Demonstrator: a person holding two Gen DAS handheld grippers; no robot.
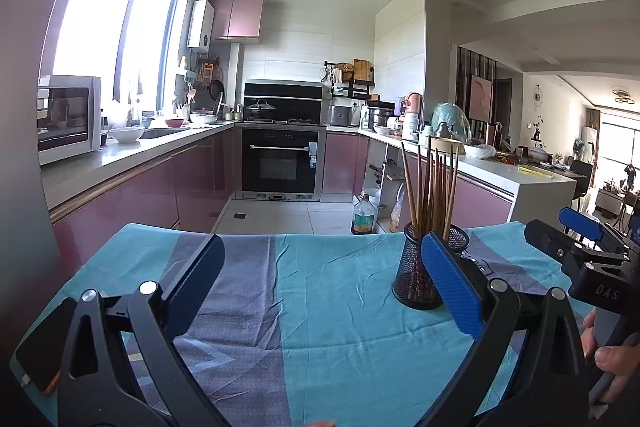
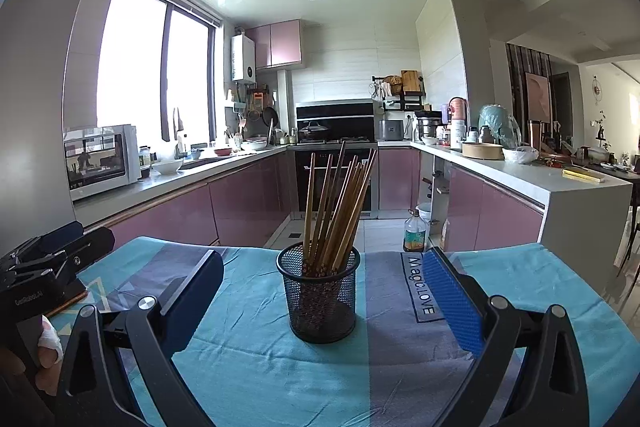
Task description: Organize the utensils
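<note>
both hand-held grippers (image 1: 322,267) (image 2: 324,291) wide open, empty | mesh cup (image 2: 319,297) upright w/ chopsticks (image 2: 338,207)

Materials I'm seeing on the table

The black wire-mesh metal cup (image 2: 319,297) holds smooth brown wooden chopsticks (image 2: 336,211); under it I see a matt, creased teal-and-grey cloth (image 2: 256,367); my right gripper (image 2: 324,291) fingers carry a textured blue pad (image 2: 452,301).

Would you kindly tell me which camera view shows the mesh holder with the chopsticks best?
The right wrist view: the black mesh holder stands centred between the open fingers, whole, chopsticks fanned above. In the left wrist view the holder sits off to the right, partly hidden by the left gripper's blue pad.
</note>
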